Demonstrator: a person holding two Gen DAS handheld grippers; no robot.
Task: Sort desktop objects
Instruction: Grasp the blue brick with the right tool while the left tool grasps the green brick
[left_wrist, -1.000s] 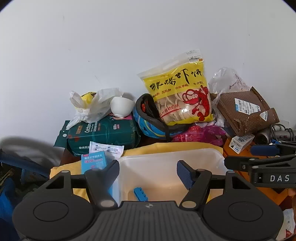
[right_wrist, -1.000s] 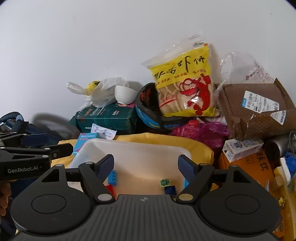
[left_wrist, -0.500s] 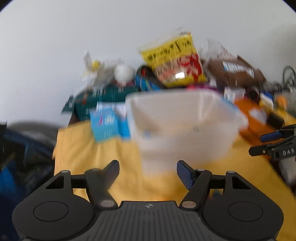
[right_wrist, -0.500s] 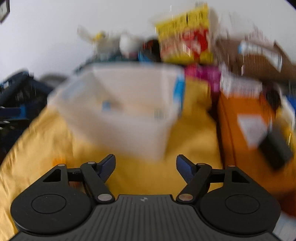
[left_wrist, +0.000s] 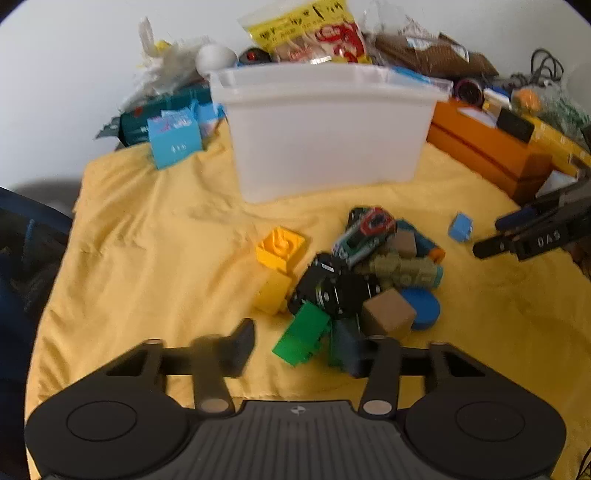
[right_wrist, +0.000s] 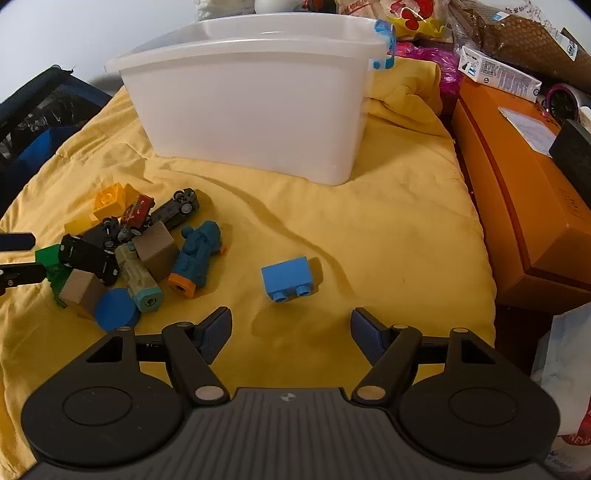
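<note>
While both our grippers, left and right, hover spread over rumpled yellow cloth, a blocky blue brick lies ahead.

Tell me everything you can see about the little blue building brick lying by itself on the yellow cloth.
The blue brick looks like smooth moulded plastic, a small block with two round studs. It lies tipped on its side, studs facing the right gripper, alone on the yellow cloth, apart from the toy pile and in front of the white bin. Only the cloth touches it; the open fingers sit short of it.
</note>
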